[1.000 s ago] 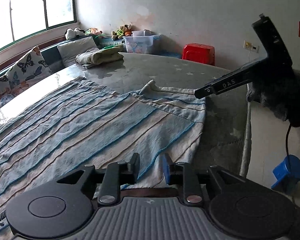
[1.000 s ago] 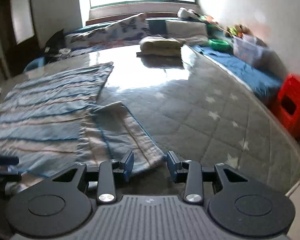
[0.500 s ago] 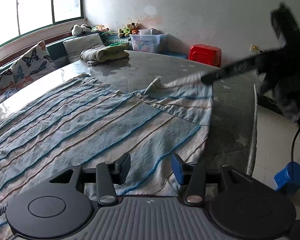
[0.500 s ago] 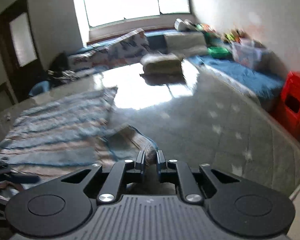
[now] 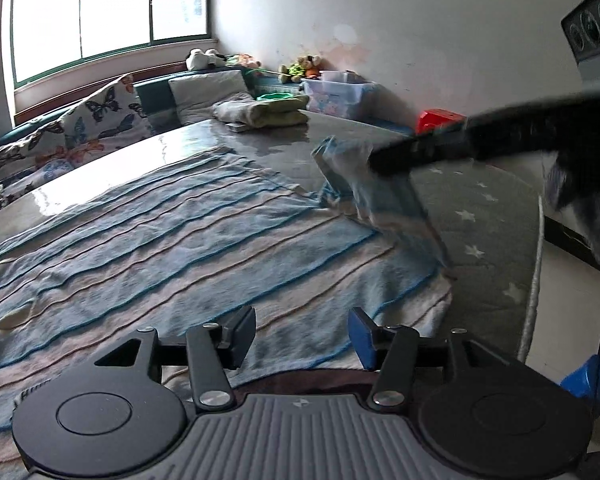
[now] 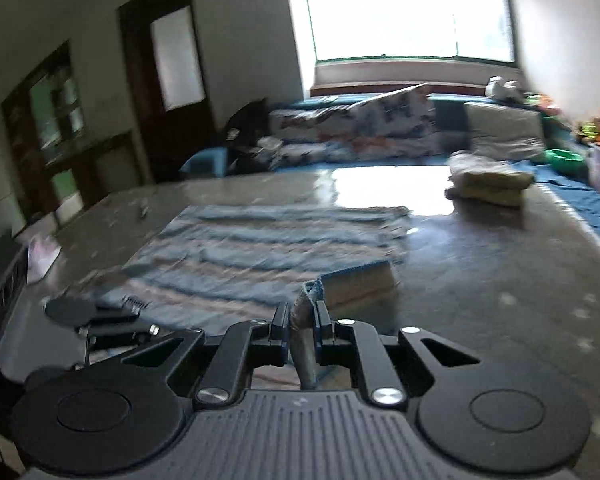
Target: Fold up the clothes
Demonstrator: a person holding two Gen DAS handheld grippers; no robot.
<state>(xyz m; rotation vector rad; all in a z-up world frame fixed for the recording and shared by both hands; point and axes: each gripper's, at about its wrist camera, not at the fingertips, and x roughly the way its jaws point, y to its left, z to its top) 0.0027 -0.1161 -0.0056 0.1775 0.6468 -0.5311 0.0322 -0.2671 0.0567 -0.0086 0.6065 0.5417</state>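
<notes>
Right wrist: tongs [image 6: 302,322] now gripping cloth [image 6: 352,284]

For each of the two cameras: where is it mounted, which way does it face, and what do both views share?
Left wrist: behind the open left gripper, facing the window wall across the blue striped towel; the right gripper lifts a corner.
Right wrist: behind the right gripper, jaws shut on that corner, facing window and door; the left gripper shows.
Shared: towel, folded pale clothes stack.

We closed our right gripper [image 6: 302,316] on the striped towel's [image 5: 188,240] corner and lifted it toward 10 o'clock, while our left gripper [image 5: 302,336] had just been opening, nothing between.
</notes>
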